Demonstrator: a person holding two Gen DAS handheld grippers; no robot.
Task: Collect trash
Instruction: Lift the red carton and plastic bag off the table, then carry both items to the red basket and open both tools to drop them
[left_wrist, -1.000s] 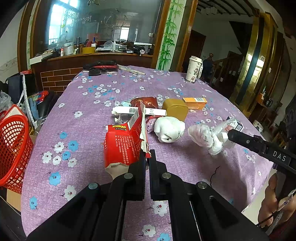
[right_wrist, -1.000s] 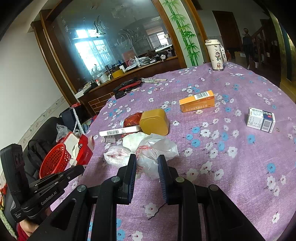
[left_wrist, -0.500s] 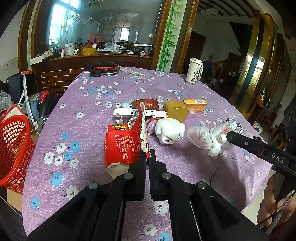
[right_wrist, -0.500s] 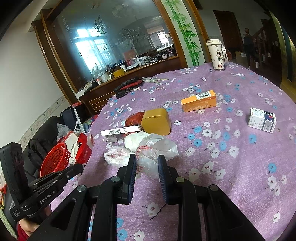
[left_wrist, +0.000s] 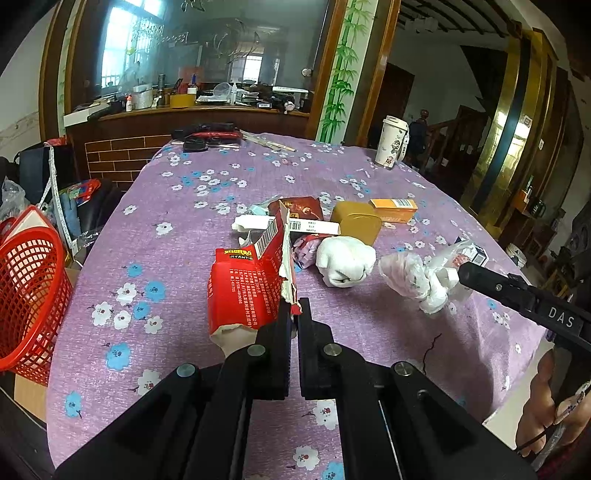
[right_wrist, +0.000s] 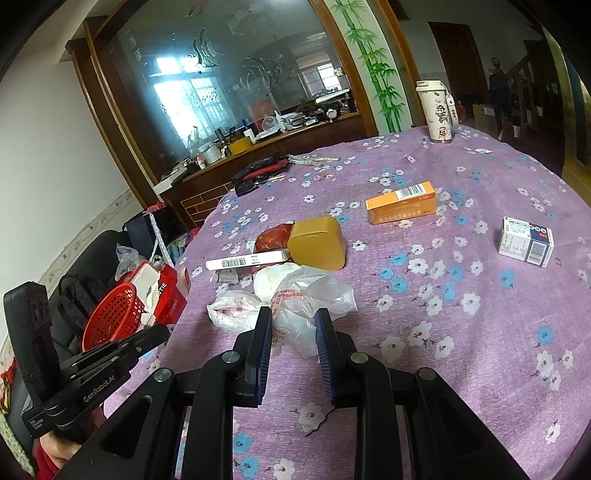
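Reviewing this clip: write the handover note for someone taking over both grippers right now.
Left gripper: shut on the torn red carton, held above the table.
Right gripper: open, fingers straddling the crumpled plastic bag, not yet closed.
Red basket sits off the table's left edge.
Nothing visibly binned yet.
Left: drop the carton, grab the bag, then the white wad, gold tin, orange box, white-blue box, long white box.
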